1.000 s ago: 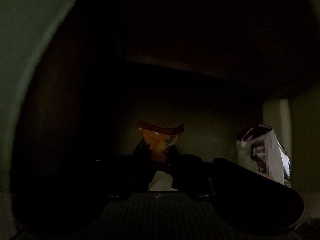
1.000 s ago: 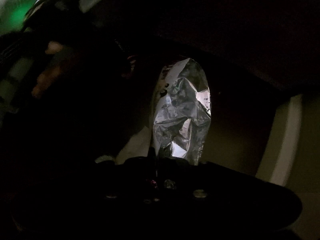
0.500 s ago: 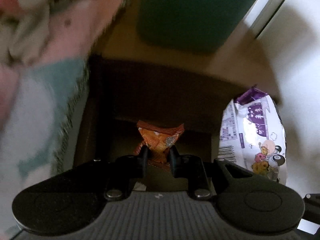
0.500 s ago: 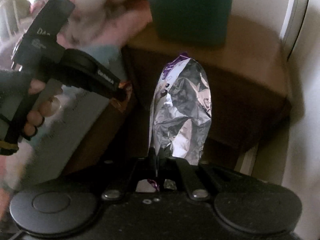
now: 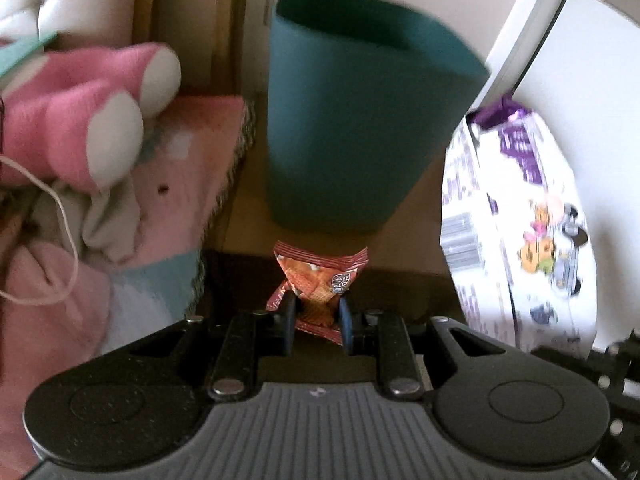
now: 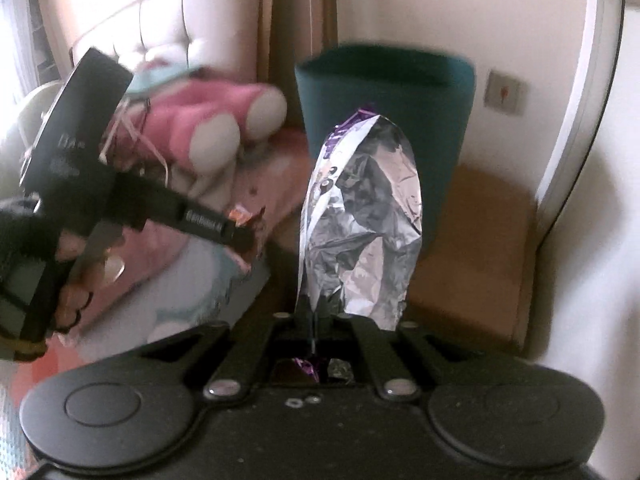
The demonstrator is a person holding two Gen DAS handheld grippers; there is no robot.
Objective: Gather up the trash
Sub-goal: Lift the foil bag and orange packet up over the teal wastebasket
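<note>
Both tools carry trash before the teal bin (image 5: pixel 360 112)
Left tool (image 5: pixel 316 312) pinches an orange wrapper (image 5: pixel 320 276); right tool (image 6: pixel 316 320) clamps a foil bag (image 6: pixel 364 220); pink plush (image 5: pixel 80 120) lies left.

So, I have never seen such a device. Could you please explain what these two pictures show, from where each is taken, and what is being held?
There is no robot here. A person holds a hand tool with two fingers in each hand, and each tool carries a wide-angle camera looking forward along its fingers. The black shape at the bottom of each picture is the tool itself.

In the left picture, the left gripper pinches a small orange snack wrapper. In the right picture, the right gripper pinches a larger purple bag with a silver inside. Ahead stands a teal bin on a brown surface. To the left lie a pink plush toy and a pink blanket.
</note>
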